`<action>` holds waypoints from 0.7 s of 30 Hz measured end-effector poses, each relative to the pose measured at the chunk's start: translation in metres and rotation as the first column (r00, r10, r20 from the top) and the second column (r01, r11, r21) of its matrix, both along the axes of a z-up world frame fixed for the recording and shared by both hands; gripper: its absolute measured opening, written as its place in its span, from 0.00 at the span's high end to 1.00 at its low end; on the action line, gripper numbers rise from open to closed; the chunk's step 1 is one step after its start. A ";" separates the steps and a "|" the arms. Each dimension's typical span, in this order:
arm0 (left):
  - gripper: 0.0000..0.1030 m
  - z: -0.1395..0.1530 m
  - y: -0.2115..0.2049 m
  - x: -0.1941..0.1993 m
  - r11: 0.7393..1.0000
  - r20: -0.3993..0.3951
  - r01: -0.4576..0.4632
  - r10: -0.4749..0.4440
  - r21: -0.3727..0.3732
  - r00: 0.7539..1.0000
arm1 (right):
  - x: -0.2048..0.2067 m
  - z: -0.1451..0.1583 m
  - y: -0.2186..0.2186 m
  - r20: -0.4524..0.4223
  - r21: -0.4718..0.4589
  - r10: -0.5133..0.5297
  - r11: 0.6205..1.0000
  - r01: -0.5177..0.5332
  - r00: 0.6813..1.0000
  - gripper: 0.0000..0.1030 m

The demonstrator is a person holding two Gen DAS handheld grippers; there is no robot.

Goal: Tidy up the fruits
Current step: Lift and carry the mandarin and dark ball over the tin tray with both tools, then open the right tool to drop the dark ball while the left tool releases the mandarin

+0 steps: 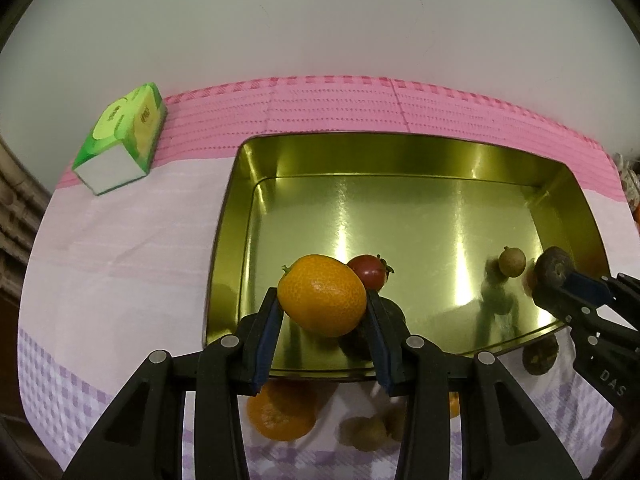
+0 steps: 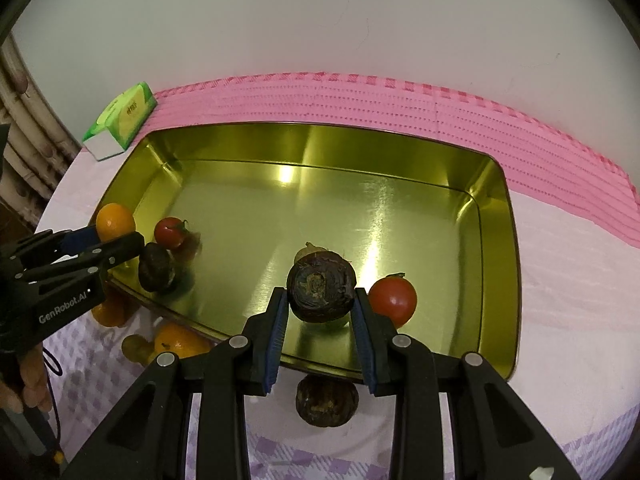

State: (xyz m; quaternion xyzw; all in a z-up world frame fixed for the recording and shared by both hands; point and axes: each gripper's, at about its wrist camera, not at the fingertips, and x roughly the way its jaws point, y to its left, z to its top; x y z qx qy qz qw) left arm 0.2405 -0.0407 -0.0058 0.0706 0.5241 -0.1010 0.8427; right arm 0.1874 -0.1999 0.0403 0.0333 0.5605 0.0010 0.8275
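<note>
A gold metal tray [image 1: 400, 160] [image 2: 280, 148] lies on the table. My left gripper [image 1: 322, 304] is shut on a small orange [image 1: 322, 295] held over the tray's near left part; it also shows in the right wrist view [image 2: 114, 220]. My right gripper [image 2: 321, 298] is shut on a dark brown water chestnut [image 2: 321, 286], held above the tray's near edge; it shows at the right in the left wrist view [image 1: 554, 270]. In the tray lie a red cherry tomato [image 1: 370, 270] [image 2: 170, 231], a second tomato [image 2: 394, 298], a small greenish-brown fruit [image 1: 511, 262] and a dark chestnut [image 2: 155, 267].
A green tissue box [image 1: 120, 140] [image 2: 120, 120] stands at the table's far left. On the cloth in front of the tray lie oranges [image 1: 280, 414] [image 2: 180, 342], a brown chestnut [image 2: 326, 400] [image 1: 540, 354] and pale brown fruits [image 1: 366, 432]. A white wall rises behind.
</note>
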 end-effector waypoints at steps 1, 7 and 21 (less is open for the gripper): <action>0.60 0.000 -0.001 0.000 1.000 0.003 0.002 -0.002 0.001 1.000 | 0.002 -0.001 0.001 -0.002 -0.003 0.001 1.000 -0.001 1.000 0.71; 0.59 0.000 -0.006 0.001 1.000 -0.001 0.010 -0.010 -0.002 1.000 | 0.006 -0.007 0.003 -0.014 0.005 -0.003 1.000 0.003 1.000 0.71; 0.57 0.002 -0.009 -0.002 1.000 0.001 0.013 -0.013 0.011 1.000 | 0.001 -0.006 0.003 -0.002 -0.005 -0.002 1.000 0.002 1.000 0.63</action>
